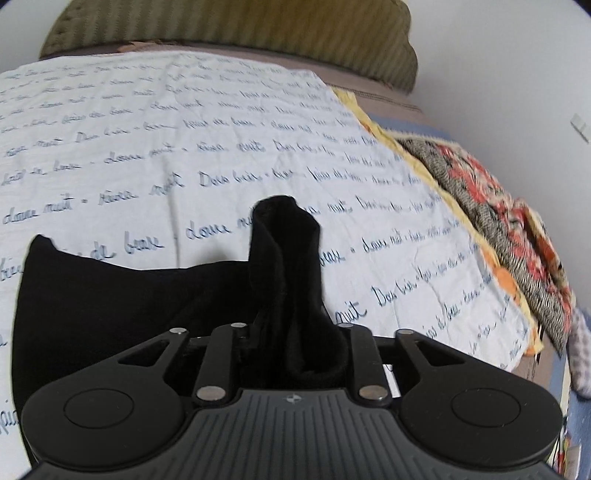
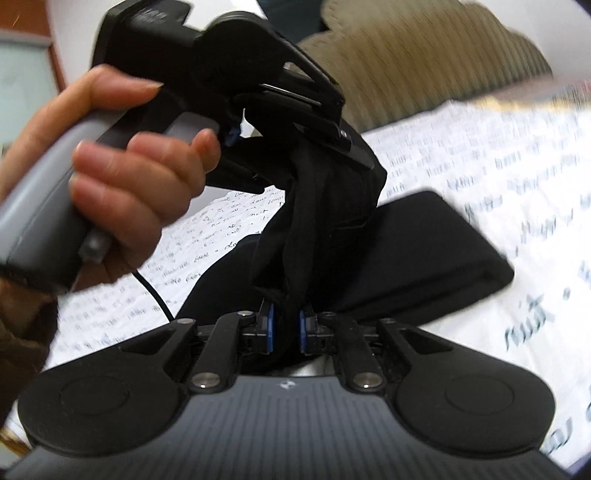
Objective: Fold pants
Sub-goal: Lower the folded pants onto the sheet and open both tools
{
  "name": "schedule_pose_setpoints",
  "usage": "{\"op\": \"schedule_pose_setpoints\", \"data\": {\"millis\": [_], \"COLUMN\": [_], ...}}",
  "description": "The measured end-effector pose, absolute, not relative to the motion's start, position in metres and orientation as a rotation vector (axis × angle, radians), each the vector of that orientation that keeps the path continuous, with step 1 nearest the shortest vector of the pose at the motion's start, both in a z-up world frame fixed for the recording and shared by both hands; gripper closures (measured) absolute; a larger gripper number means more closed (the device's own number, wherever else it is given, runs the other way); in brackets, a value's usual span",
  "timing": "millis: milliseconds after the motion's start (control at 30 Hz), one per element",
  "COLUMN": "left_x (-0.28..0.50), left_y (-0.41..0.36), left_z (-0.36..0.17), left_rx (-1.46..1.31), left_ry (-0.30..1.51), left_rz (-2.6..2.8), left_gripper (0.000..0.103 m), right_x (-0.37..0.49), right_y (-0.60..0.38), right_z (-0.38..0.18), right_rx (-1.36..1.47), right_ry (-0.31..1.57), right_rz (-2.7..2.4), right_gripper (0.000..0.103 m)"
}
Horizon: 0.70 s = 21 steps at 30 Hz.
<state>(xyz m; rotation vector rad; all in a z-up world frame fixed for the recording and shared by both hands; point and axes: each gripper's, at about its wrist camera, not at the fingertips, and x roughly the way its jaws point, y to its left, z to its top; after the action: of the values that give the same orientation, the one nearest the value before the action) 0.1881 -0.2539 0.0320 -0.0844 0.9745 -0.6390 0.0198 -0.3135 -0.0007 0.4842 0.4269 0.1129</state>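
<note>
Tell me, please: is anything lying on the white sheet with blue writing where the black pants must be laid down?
Nothing visible: the white sheet with blue writing lies bare beyond the black pants, which both grippers hold bunched. The red patterned fabric lies off its edge.

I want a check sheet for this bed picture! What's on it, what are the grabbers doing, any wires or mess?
Surface: bed sheet, white with blue handwriting print.
Job's things: black pants, one part lying flat on the sheet, one part lifted and bunched.
Clutter: patterned red and black cloth heaped at the bed's edge.
Grippers: left gripper shut on the pants; right gripper shut on the pants; a hand holds the left gripper's handle.
Cables: black cable hanging below that hand.
Surroundings: striped olive cushion at the bed's far end; white wall.
</note>
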Motion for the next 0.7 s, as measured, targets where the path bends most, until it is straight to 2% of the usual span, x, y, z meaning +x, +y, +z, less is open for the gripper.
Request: {"op": "schedule_pose_setpoints", "data": {"millis": [433,467,500,533,567,700], "left_x": [0.19,0.19,0.19,0.189,0.188,0.182], "left_y": [-0.251,-0.248,-0.246,-0.244,-0.24,-0.225], "left_z": [0.038,0.041,0.044,0.048,0.051,0.058], "left_rx": [-0.207,-0.232,-0.249,-0.263,-0.271,-0.215], "left_ry": [0.956,0.944,0.93,0.909,0.878,0.804], "left_rz": [-0.714,-0.728,-0.734,-0.729,-0.715,-0.665], "left_gripper": [0.072,0.068,0.053,0.031,0.025,0.022], "right_x": [0.017,0.018,0.02,0.02,0.02,0.018], "right_y": [-0.337,-0.341,-0.344,-0.347,-0.349,-0.364], "right_z": [-0.022,-0.024,-0.025,-0.026,-0.027,-0.035], "right_rx": [0.705,0.732,0.76,0.788,0.815,0.929], "right_ry": [0.448,0.448,0.448,0.448,0.446,0.446], "right_rz": [0.125,0.129,0.131,0.132,0.133,0.135], "right_gripper": [0.089,0.089,0.089,0.089,0.089,0.088]}}
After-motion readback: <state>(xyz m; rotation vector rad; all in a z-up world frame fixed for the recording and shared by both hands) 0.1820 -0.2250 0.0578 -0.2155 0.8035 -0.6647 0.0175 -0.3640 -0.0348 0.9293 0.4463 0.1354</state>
